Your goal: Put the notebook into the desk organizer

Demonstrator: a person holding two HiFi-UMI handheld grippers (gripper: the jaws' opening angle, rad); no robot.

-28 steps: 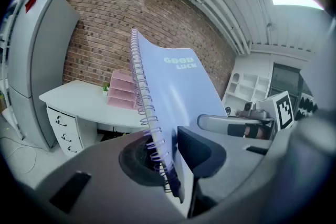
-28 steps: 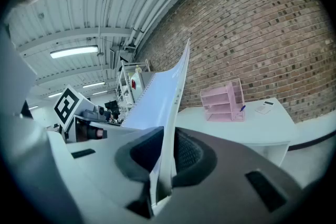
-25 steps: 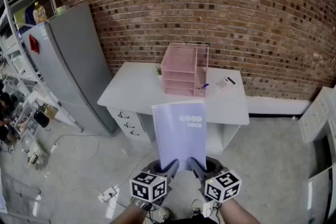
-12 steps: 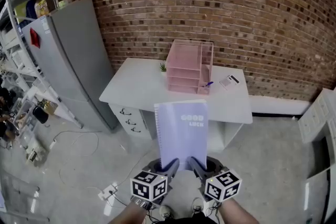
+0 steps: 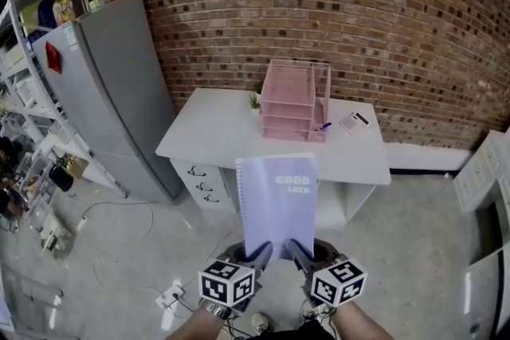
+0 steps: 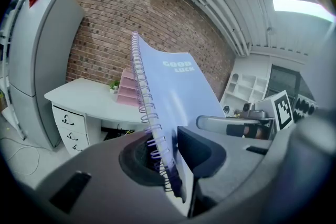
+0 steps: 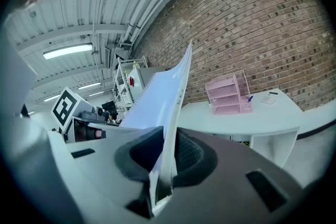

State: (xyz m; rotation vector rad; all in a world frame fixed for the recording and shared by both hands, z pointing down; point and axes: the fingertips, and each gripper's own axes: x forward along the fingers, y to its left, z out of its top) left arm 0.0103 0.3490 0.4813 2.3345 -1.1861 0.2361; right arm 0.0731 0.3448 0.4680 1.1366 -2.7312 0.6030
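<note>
I hold a pale lilac spiral notebook [image 5: 279, 199] upright in front of me by its lower edge. My left gripper [image 5: 260, 253] is shut on the bottom corner by the spiral binding [image 6: 152, 128]. My right gripper [image 5: 296, 252] is shut on the other bottom corner, and the notebook [image 7: 168, 107] stands edge-on between its pads. The pink mesh desk organizer [image 5: 296, 101] stands at the back of the white desk [image 5: 215, 135], well ahead of both grippers. It also shows as the organizer [image 6: 125, 93] past the spiral and the organizer [image 7: 229, 94] on the right.
A grey refrigerator [image 5: 111, 91] stands left of the desk against the brick wall. A small plant [image 5: 255, 101], a pen [image 5: 322, 127] and a calculator [image 5: 354, 122] lie around the organizer. Cables and a power strip [image 5: 171, 298] lie on the floor. White cabinets [image 5: 486, 171] are at the right.
The desk and organizer have shifted slightly right and a little nearer in the head view. Both grippers keep the same hold on the notebook.
</note>
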